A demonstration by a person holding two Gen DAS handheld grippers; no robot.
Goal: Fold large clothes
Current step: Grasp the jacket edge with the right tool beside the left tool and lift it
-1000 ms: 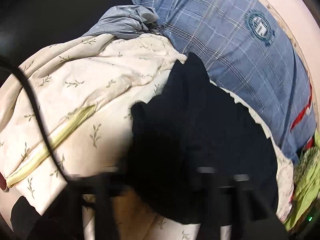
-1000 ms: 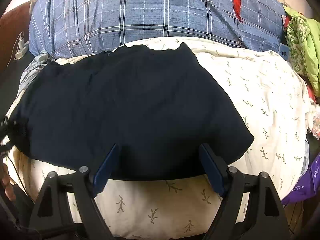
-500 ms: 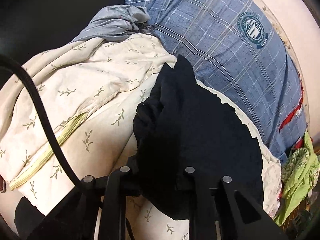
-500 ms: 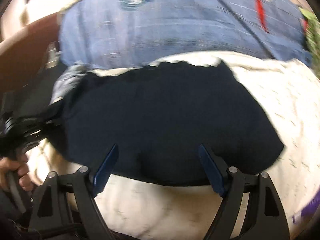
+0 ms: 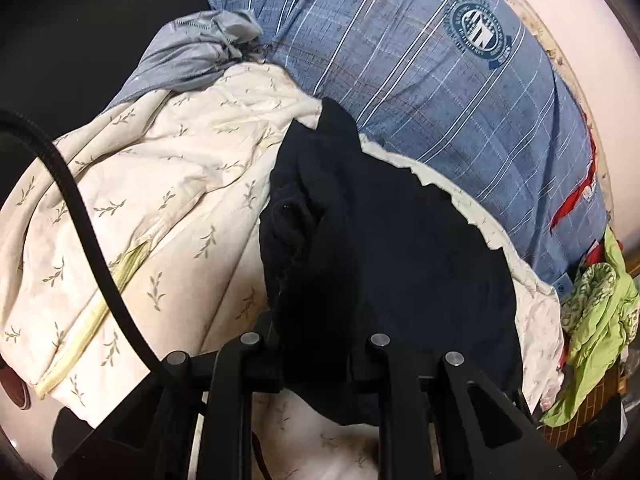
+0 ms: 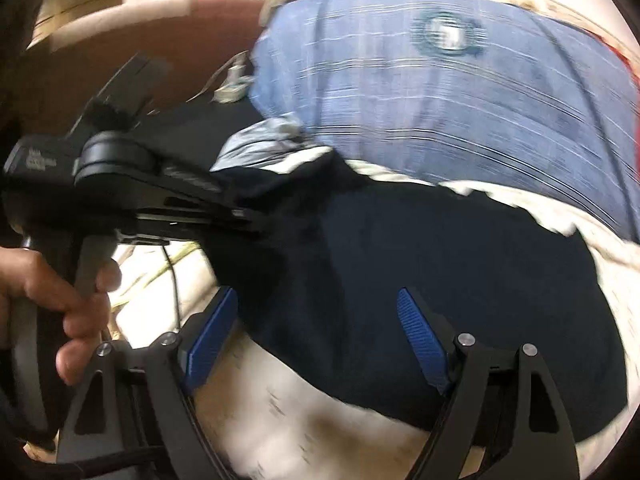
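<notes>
Shifted toward the left gripper, view shows leaf-print quilt, brown headboard.

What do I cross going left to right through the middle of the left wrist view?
Black cable → cream leaf-print duvet → dark navy garment, bunched where the left claw grips it → blue plaid bedding → green cloth pile at the right edge.

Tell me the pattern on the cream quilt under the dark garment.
Small green leaf sprigs on the cream quilt; left wrist view.
</notes>
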